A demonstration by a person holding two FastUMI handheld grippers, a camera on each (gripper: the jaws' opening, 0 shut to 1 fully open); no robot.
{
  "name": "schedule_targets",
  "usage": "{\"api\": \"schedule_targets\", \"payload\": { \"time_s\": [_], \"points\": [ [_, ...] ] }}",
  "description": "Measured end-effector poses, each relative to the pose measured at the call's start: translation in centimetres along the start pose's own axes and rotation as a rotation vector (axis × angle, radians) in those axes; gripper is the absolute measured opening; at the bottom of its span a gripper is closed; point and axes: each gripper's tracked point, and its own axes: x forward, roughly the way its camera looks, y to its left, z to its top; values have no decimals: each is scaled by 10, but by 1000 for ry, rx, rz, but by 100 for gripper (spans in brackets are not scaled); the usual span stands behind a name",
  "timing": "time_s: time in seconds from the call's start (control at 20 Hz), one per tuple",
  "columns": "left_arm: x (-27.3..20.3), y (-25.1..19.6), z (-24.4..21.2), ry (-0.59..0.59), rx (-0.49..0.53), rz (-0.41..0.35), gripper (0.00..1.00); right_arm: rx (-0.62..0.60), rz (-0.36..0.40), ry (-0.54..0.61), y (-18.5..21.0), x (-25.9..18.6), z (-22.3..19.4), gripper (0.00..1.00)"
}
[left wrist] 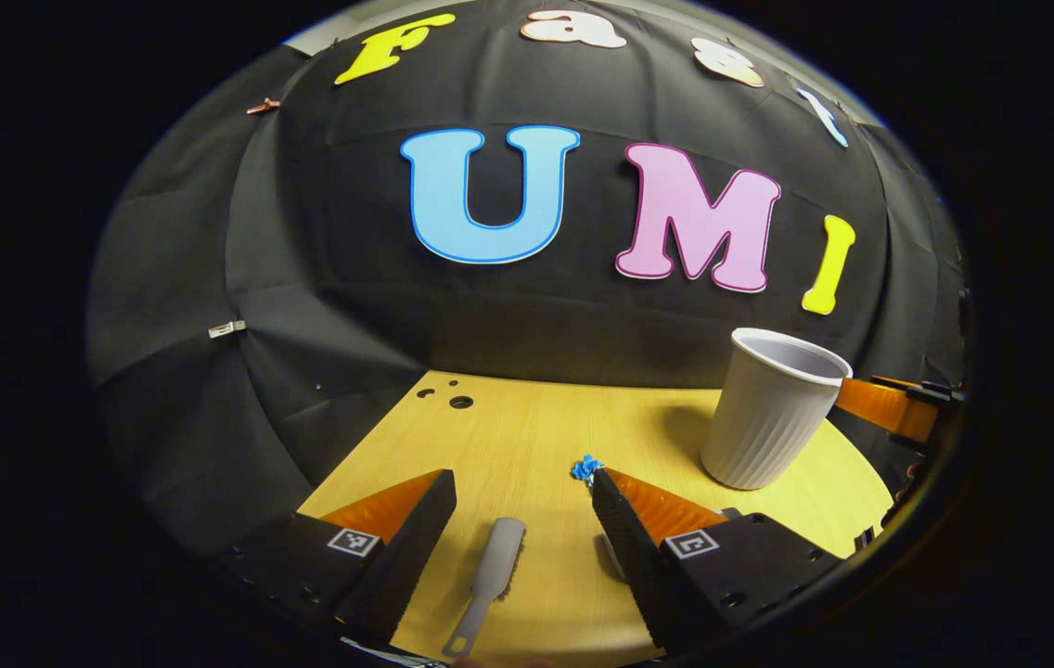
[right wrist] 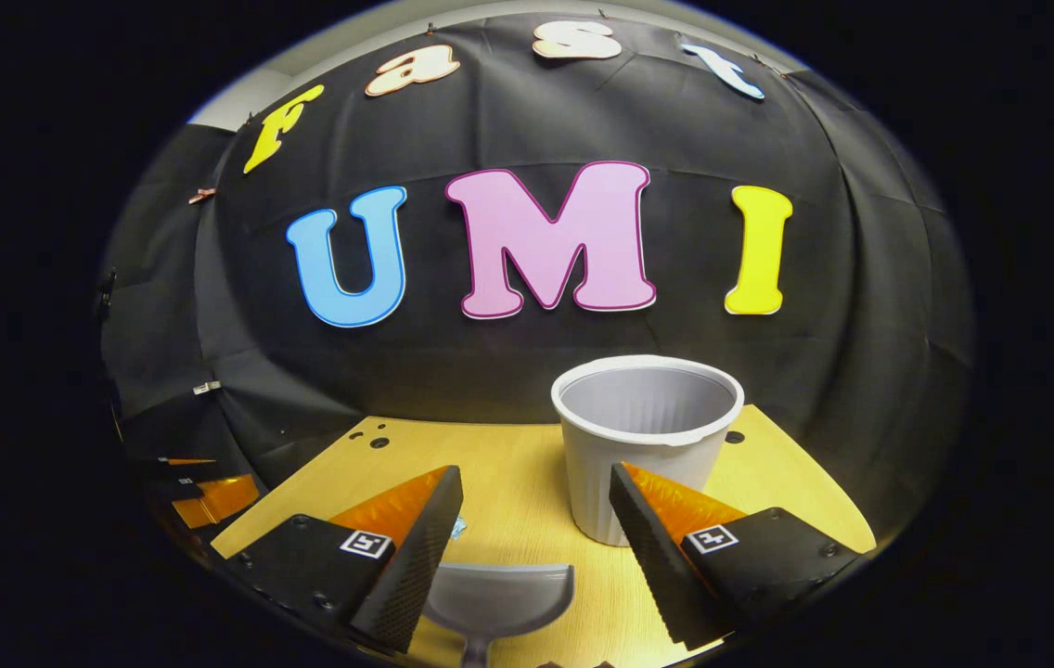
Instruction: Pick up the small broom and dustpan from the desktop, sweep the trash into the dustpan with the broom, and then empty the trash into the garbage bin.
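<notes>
Down at 6 o'clock, between the wide-open left gripper [left wrist: 522, 501] fingers: small broom [left wrist: 493, 577], flat on the desktop [left wrist: 527, 436], not held. Same for the right gripper [right wrist: 536, 506]: open wide, empty, dustpan [right wrist: 499, 598] below. Blue trash [left wrist: 586, 468] at 12 o'clock from the broom. Farther, garbage bin [right wrist: 646, 445] upright. Pick-up step. Next: lower, squeeze both handles.

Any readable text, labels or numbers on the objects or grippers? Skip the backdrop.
None readable.
cup, broom, dustpan: plain, no print visible.
left gripper, right gripper: square coded markers on the fingers, patterns only, no letters or digits.
</notes>
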Motion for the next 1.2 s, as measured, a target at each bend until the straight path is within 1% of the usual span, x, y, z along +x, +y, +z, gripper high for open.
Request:
{"api": "schedule_targets", "payload": {
  "time_s": [0.15,0.25,0.4,0.55,0.7,0.85,1.0,1.2],
  "points": [
    [8,-1,-10,37,19,-27,95,-5,-13,13,-1,3,-4,99],
    [12,-2,-23,92,30,-45,96,-10,-16,26,-1,3,-8,99],
    [21,5,-49,192,39,-48,96,-25,-22,50,-2,2,-15,99],
    [32,14,-93,328,38,-53,96,-15,-21,105,-4,1,-30,99],
    [34,26,-134,440,48,-55,96,3,-33,149,-9,-3,-41,99],
    [36,36,-171,536,64,-64,96,-13,-45,187,-14,-14,-53,99],
    [41,40,-203,643,64,-77,96,-33,-50,227,-17,-20,-64,99],
    [48,46,-231,756,38,-74,96,-61,-44,277,-18,-24,-75,99]
  ]
}}
